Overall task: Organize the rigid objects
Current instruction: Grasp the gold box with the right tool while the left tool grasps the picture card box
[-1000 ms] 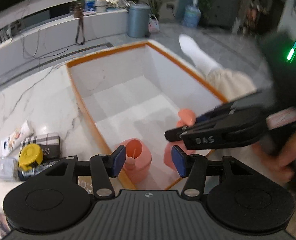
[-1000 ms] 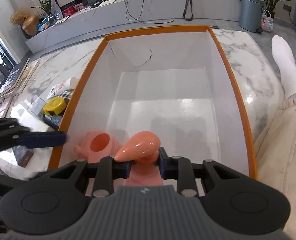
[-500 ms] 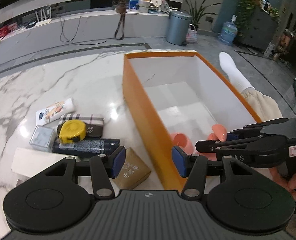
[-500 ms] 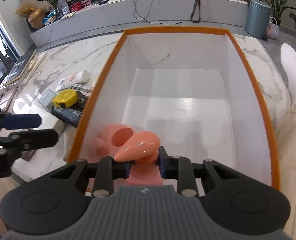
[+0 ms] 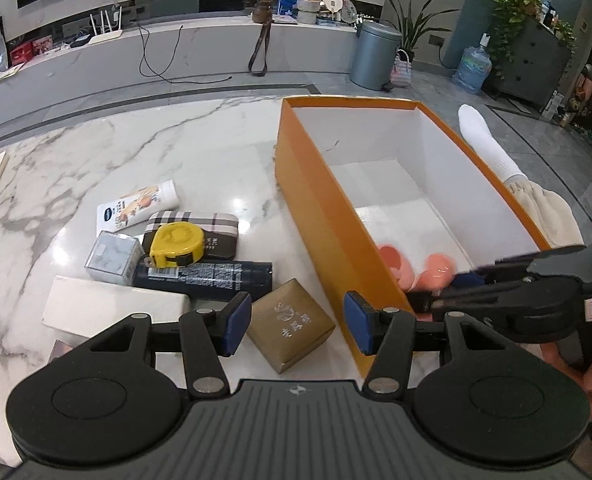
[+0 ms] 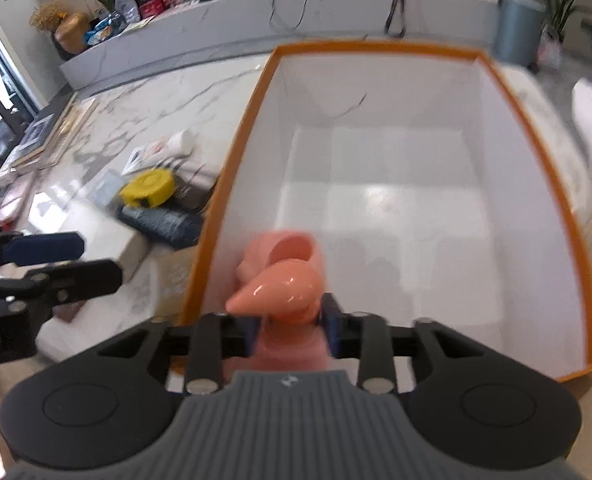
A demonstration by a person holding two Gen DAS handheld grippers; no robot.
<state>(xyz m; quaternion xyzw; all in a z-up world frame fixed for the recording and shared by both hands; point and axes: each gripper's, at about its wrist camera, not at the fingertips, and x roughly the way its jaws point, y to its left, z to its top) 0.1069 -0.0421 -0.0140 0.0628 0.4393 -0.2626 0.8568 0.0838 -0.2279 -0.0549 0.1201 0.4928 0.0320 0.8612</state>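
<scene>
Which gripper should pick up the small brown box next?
Left, probably. The left gripper is open with the brown box lying between its fingers, outside the orange box. The right gripper is shut on the pink piece.

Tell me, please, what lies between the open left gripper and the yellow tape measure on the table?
In the left wrist view, a dark blue tube lies across the stretch between the left gripper and the yellow tape measure. A tan box sits beside it, nearer the gripper.
</scene>
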